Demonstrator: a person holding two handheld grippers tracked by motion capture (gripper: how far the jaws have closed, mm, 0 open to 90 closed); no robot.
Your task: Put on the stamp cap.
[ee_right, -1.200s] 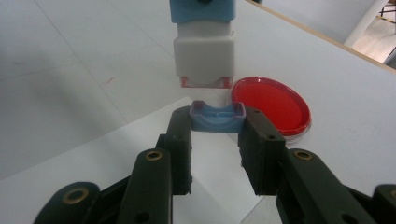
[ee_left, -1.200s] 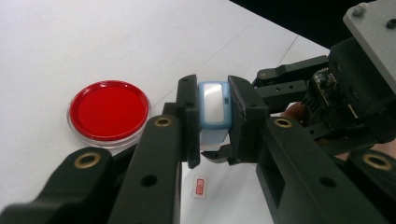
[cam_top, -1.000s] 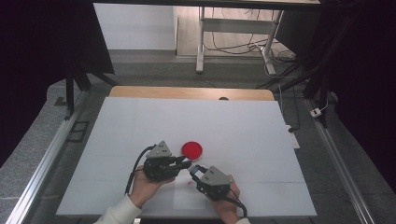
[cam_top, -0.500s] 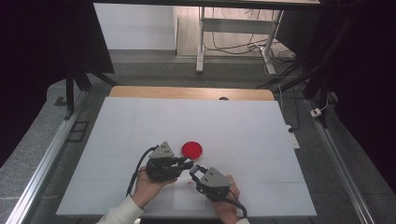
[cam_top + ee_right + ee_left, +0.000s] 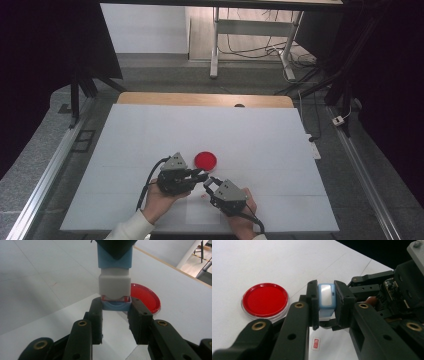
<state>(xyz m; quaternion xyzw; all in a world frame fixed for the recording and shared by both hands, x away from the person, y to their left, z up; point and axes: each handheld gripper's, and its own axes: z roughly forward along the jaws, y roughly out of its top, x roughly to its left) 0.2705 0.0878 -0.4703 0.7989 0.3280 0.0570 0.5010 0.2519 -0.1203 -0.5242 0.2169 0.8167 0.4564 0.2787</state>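
A small stamp [image 5: 326,298] with a light-blue top and a white body [image 5: 114,286] hangs above the table between my two grippers. My left gripper [image 5: 325,303] is shut on its blue top. My right gripper [image 5: 115,308] is shut on the blue cap [image 5: 116,305] at the stamp's lower end, where a red strip shows between cap and white body. In the high view the left gripper [image 5: 201,176] and the right gripper [image 5: 210,182] meet tip to tip near the table's front. A round red dish [image 5: 205,159] lies flat just beyond them.
The white table top [image 5: 250,135] stretches wide to the back and both sides. A white paper sheet [image 5: 202,212] with a small red printed mark [image 5: 316,343] lies under the grippers. Dark frames and cables stand beyond the table's wooden far edge [image 5: 200,99].
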